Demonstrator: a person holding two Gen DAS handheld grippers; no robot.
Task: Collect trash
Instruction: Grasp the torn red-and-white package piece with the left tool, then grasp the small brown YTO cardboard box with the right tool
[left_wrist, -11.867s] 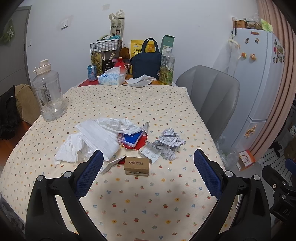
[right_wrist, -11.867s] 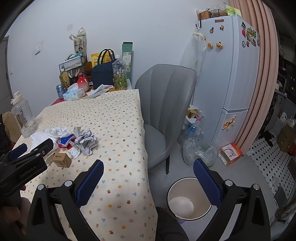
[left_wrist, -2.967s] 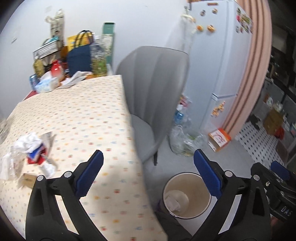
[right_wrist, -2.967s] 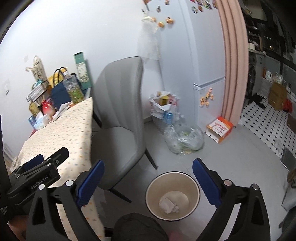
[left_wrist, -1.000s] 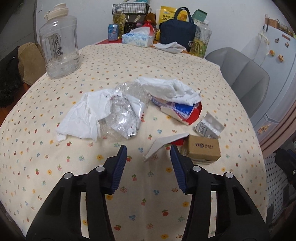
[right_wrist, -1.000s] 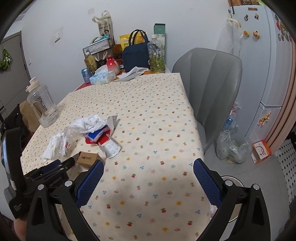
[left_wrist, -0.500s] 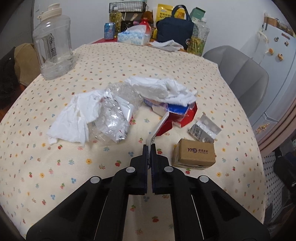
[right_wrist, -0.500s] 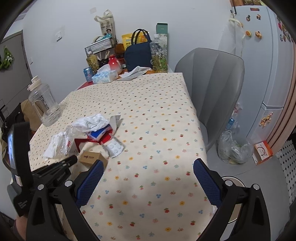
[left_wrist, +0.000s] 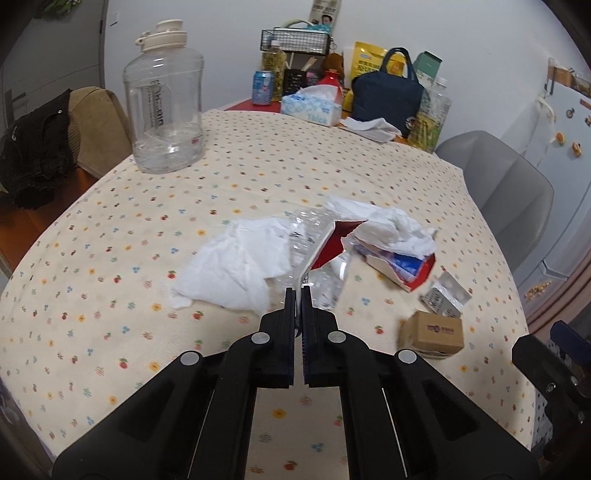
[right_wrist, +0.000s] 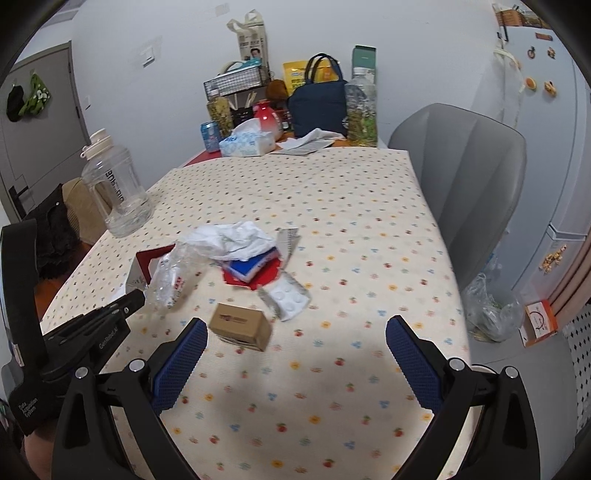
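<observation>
Red-and-white card scrap (left_wrist: 325, 245), a second ago flat on the counter (left_wrist: 110, 332) beside the brown box (left_wrist: 432, 334), is now lifted, clamped in the closed jaws of the left gripper (left_wrist: 299, 295). Collection of this piece has begun, pending carriage to a bin; the right gripper (right_wrist: 295, 354) has its jaws apart, empty, near the box.

Soft, even indoor light fills both views, with no glare. Fisheye distortion bends the tablecloth (left_wrist: 258, 166) edges and darkens the corners. A dim shadow lies on the cloth below the right gripper (right_wrist: 295, 354). The right wrist view looks slightly motion-blurred, perhaps; far clutter is soft.
</observation>
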